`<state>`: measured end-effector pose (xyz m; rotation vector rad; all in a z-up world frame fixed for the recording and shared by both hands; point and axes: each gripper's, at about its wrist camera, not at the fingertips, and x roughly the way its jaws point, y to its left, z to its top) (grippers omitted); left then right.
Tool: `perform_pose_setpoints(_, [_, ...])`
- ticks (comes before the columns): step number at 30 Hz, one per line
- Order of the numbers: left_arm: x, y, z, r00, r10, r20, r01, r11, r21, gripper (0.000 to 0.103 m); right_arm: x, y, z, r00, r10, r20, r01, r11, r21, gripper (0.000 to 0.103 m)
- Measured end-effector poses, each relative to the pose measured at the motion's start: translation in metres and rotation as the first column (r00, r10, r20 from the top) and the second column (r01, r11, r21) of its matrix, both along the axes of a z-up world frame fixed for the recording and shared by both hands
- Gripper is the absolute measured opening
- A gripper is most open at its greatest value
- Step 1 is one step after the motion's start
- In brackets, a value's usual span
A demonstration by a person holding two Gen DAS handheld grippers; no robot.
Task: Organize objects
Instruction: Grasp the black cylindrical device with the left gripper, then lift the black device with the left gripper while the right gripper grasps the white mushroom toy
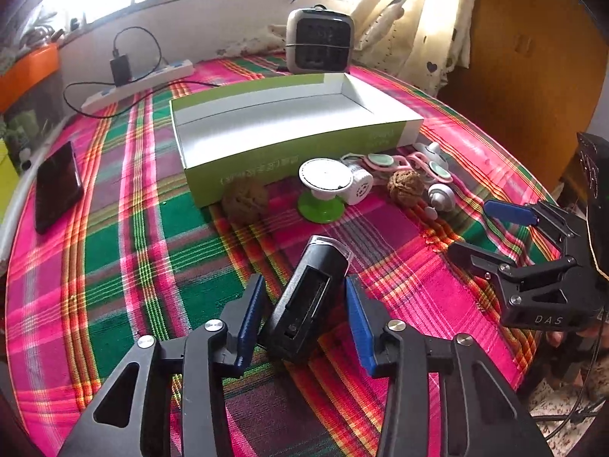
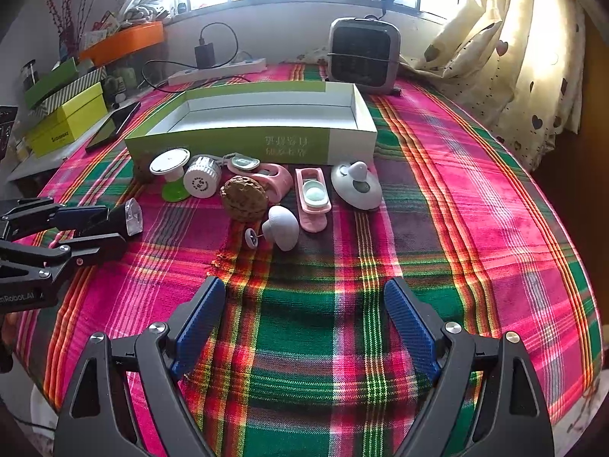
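Setting: a table covered by a pink, green and red plaid cloth (image 2: pixel 437 198), under a bright window with a cream curtain to the right.
Left gripper (image 1: pixel 304 304): its two blue pads sit on either side of a black bike light (image 1: pixel 308 297). The left pad touches the light's side; whether the right pad presses it I cannot tell. From the right wrist view the light's clear lens end pokes out past the fingers.
Right gripper (image 2: pixel 304 327): jaws wide apart, nothing between them, hovering over bare cloth nearer the camera than the small objects.
Box (image 2: pixel 236 144): a shallow green and white cardboard tray, open on top, white inside, lying in the middle of the table just behind the row of small items.
Small items in front of the box: a white disc on a green suction base (image 2: pixel 171 171), a white ribbed cap (image 2: pixel 201 179), a brown walnut (image 2: pixel 243 198), pink clips (image 2: pixel 310 198), a grey mushroom-shaped knob (image 2: pixel 281 226) and a grey round dish-like piece (image 2: pixel 356 186). They lie close together, several touching.
Behind the box: a small grey heater (image 2: pixel 363 55) and a white power strip (image 2: pixel 217 70) with a black charger plugged in.
Left edge: a dark phone (image 1: pixel 57 186) lying flat.
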<state>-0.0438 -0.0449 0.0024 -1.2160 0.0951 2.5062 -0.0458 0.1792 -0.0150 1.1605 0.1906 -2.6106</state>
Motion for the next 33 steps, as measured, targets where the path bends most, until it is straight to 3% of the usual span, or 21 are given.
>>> perform_pose_setpoints(3, [-0.001,-0.002,0.001,0.999,0.035,0.013,-0.035,0.999,0.025,0.027,-0.004,0.0,0.0,1.0,0.003,0.01,-0.003,1.0,0.002,0.086])
perform_pose_setpoints(11, [-0.003,0.003,0.002,0.994,0.103,0.045,-0.106,0.992,0.07,0.025,-0.011,-0.005,0.006,1.0,0.021,-0.013,-0.021,1.0,0.023,0.08])
perform_pose_setpoints(13, [-0.004,0.007,0.002,0.993,0.102,0.055,-0.107,0.99,0.089,0.025,-0.014,-0.008,0.008,0.999,0.034,-0.009,-0.033,0.999,0.018,0.066])
perform_pose_setpoints(17, [-0.007,0.014,0.002,0.993,0.104,0.054,-0.109,0.99,0.092,0.025,-0.017,-0.015,0.008,0.997,0.07,-0.012,-0.07,0.997,0.014,0.058])
perform_pose_setpoints(19, [-0.008,0.014,0.002,0.993,0.108,0.056,-0.113,0.989,0.095,0.025,-0.019,-0.018,0.006,0.996,0.087,0.001,-0.087,0.996,0.01,0.048])
perform_pose_setpoints(22, [-0.007,0.015,0.002,0.992,0.113,0.055,-0.118,0.988,0.097,0.025,-0.022,-0.019,0.004,0.995,0.103,0.017,-0.103,0.995,-0.004,0.043])
perform_pose_setpoints(29, [-0.007,0.018,0.003,0.992,0.118,0.043,-0.122,0.989,0.084,0.025,-0.026,-0.021,0.004,0.994,0.106,0.015,-0.106,0.994,-0.005,0.042])
perform_pose_setpoints(33, [-0.007,0.016,0.002,0.991,0.127,0.047,-0.131,0.986,0.099,0.025,-0.024,-0.021,0.004,0.994,0.111,0.009,-0.111,0.994,-0.003,0.033])
